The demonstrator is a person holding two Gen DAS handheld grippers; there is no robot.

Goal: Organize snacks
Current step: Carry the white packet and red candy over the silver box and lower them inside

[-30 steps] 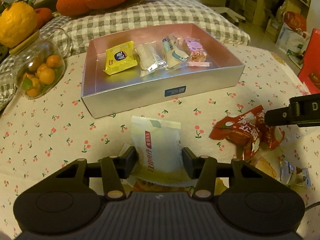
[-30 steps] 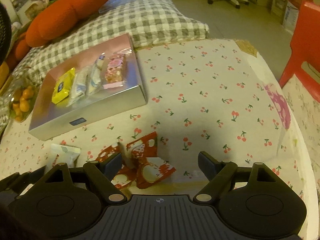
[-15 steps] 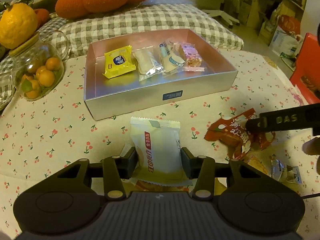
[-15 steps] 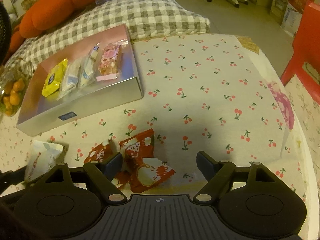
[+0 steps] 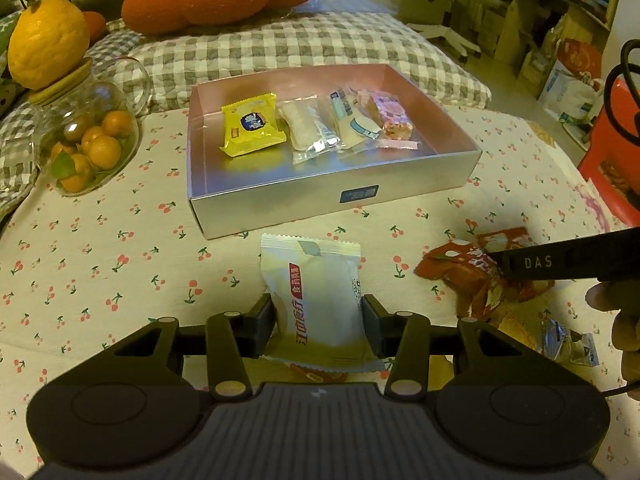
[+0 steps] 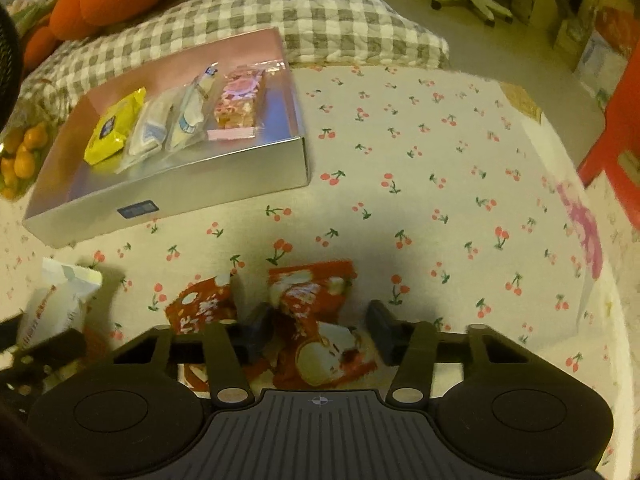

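Observation:
My left gripper (image 5: 318,316) is shut on a white and yellow snack packet (image 5: 316,300), held a little above the cherry-print cloth in front of the silver box (image 5: 332,196). The box holds a yellow packet (image 5: 252,124), two clear packets and a pink packet (image 5: 390,116). My right gripper (image 6: 320,328) is open, its fingers either side of a red snack packet (image 6: 316,320) lying on the cloth. A second red packet (image 6: 200,308) lies just left of it. The box also shows in the right wrist view (image 6: 224,188).
A glass jar of small oranges (image 5: 88,140) with a large yellow citrus on top stands left of the box. A checked cushion (image 5: 280,48) and orange pillow lie behind. More packets (image 5: 568,344) lie at the right. A red chair (image 6: 616,128) stands beyond the bed's right edge.
My right gripper has moved forward and down over the red packets and its jaws have narrowed around one. My left gripper has kept hold of the white packet, nearly still.

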